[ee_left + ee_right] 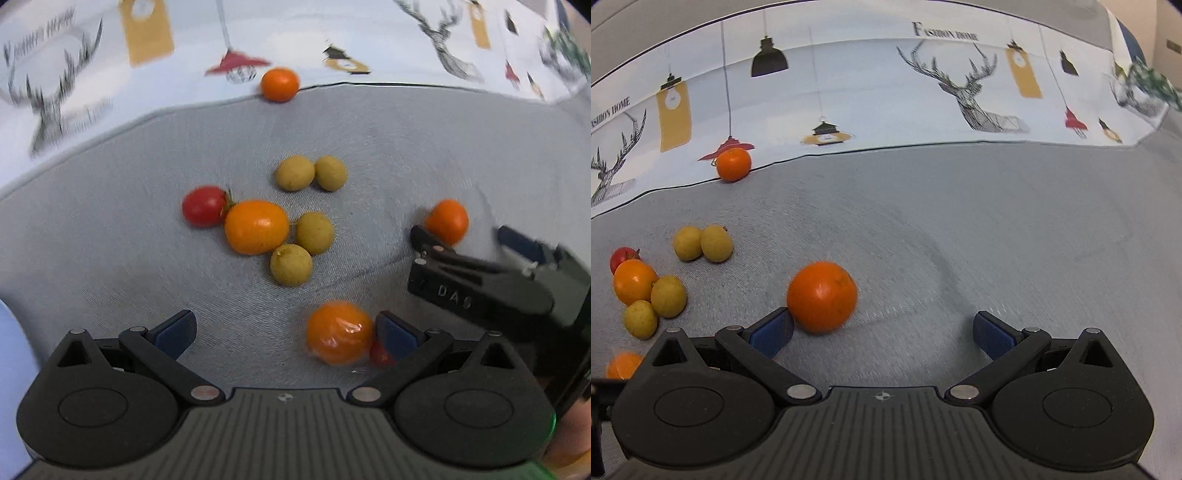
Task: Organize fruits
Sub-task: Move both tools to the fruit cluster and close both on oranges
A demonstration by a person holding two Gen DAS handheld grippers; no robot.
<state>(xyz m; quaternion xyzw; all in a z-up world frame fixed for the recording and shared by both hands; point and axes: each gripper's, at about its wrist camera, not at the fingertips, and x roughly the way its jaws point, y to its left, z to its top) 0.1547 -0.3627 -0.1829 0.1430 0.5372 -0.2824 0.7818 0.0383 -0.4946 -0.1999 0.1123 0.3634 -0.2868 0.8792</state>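
Note:
On a grey cloth [110, 229] lie several fruits. A cluster holds a red tomato [204, 205], an orange fruit [256, 227] and several yellow-green longans [314, 232]. My left gripper [286, 332] is open; a wrapped orange fruit [339, 332] lies just inside its right finger, with a small red fruit [380, 355] beside it. My right gripper [882, 330] is open, and a tangerine [822, 297] lies by its left fingertip [772, 332]. In the left wrist view that tangerine [447, 220] sits between the right gripper's fingers [424, 236]. Another tangerine [279, 84] rests at the cloth's far edge.
Beyond the grey cloth lies a printed tablecloth [886, 92] with deer heads and lamps. The cloth's right half [1034, 240] is bare. The far tangerine [733, 164] sits on the border between the two cloths.

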